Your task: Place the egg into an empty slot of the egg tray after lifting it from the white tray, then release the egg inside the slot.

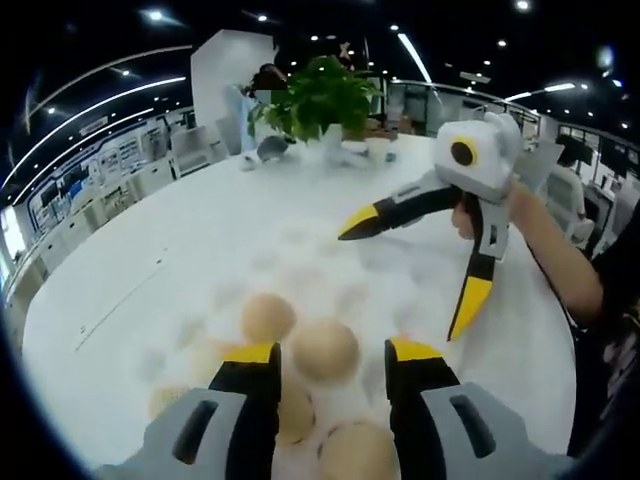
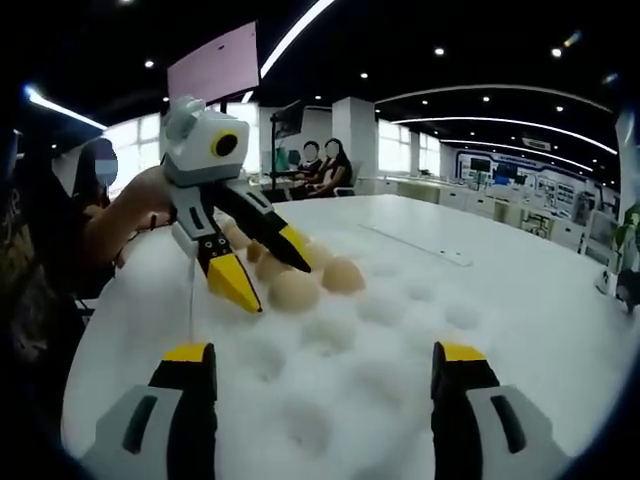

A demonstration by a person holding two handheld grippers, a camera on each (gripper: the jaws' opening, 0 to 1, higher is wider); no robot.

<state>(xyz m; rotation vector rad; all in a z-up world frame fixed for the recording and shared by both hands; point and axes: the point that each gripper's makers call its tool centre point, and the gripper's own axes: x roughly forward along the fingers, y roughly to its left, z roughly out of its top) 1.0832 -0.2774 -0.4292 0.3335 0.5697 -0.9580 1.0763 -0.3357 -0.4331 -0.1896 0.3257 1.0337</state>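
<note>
Several eggs (image 1: 325, 348) already sit in the egg tray (image 2: 400, 340); both tools, left (image 1: 330, 362) and right (image 2: 325, 365), hang spread and empty, so another egg awaits fetching.

My grippers, left (image 1: 331, 362) and right (image 2: 326, 365), are grey with black jaws and yellow tips; the eggs (image 1: 325, 347) are tan, the egg tray (image 2: 400, 330) white, the plant (image 1: 318, 95) green.

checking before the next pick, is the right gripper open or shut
Open. In the left gripper view the right gripper has its yellow-tipped jaws spread wide with nothing between them, above the white tray.
</note>
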